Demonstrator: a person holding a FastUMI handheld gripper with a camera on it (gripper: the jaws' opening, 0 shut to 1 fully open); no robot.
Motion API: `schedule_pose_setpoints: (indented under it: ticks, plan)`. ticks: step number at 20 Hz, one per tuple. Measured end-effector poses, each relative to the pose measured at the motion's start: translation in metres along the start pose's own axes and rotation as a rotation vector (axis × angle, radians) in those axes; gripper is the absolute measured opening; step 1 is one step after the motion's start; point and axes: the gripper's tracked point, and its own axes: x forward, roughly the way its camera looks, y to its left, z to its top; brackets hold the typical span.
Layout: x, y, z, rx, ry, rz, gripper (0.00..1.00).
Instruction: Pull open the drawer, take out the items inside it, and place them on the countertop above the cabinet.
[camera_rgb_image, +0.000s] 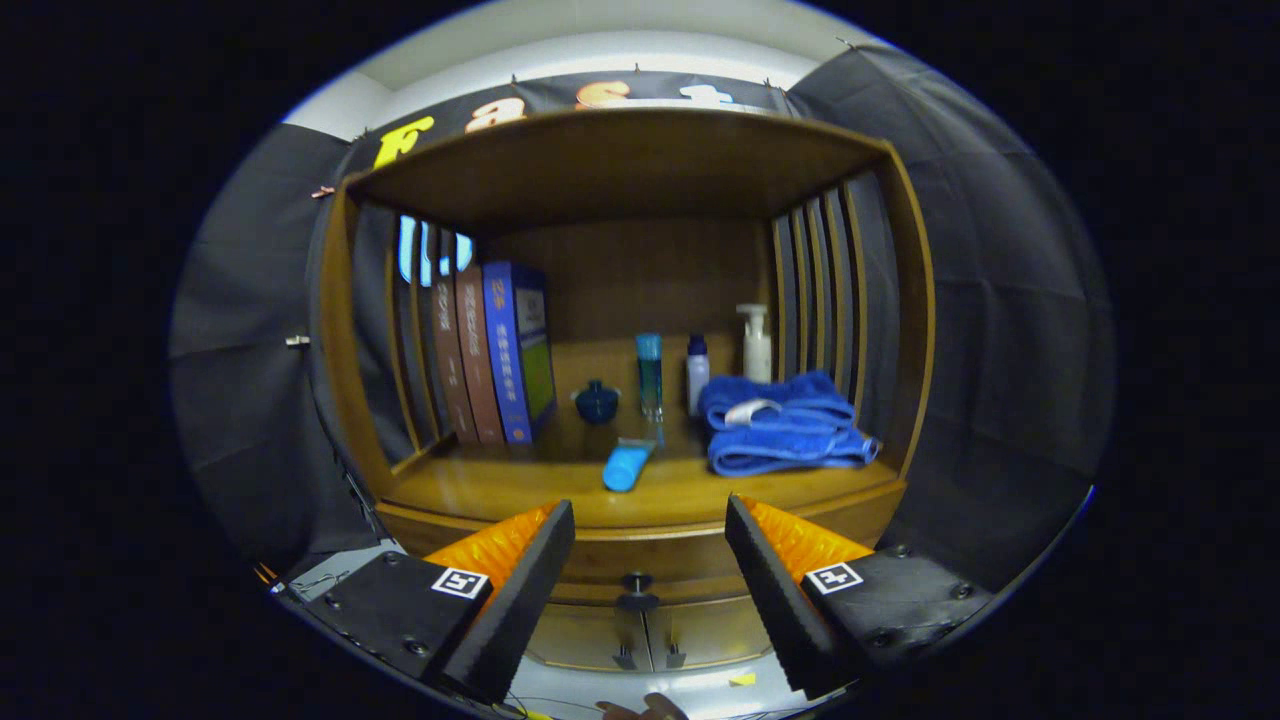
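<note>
Drawer (637, 562), shut, knob (637, 582) between our jaws; gripper (650, 540) released, grasping nothing. Surface (560, 490) above carries tube (627, 466) at 12 o'clock, towel (785, 425) at 1. Contents hidden. Risk: anything we set down may knock the tube rolling.

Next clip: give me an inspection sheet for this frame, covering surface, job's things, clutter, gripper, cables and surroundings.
Surface: wooden countertop inside an open cabinet niche, bare along its front edge.
Job's things: drawer shut, its knob between and just beyond the fingers; contents hidden.
Clutter: books upright at one side; folded blue towel at the other; blue tube lying down; small blue jar, two bottles and a pump bottle standing behind.
Gripper: hand-held gripper open, holding nothing, short of the knob.
Cables: thin wires beside the cabinet.
Surroundings: black cloth walls; lower cabinet doors closed.
</note>
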Motion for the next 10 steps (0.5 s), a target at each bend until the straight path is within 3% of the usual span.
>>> schedule_pose_setpoints:
  ticks: [4, 10]
  plan:
    - [-0.04, 0.013, 0.056, -0.019, -0.099, 0.028, 0.99]
    - [-0.089, 0.024, 0.097, -0.027, -0.15, 0.056, 0.99]
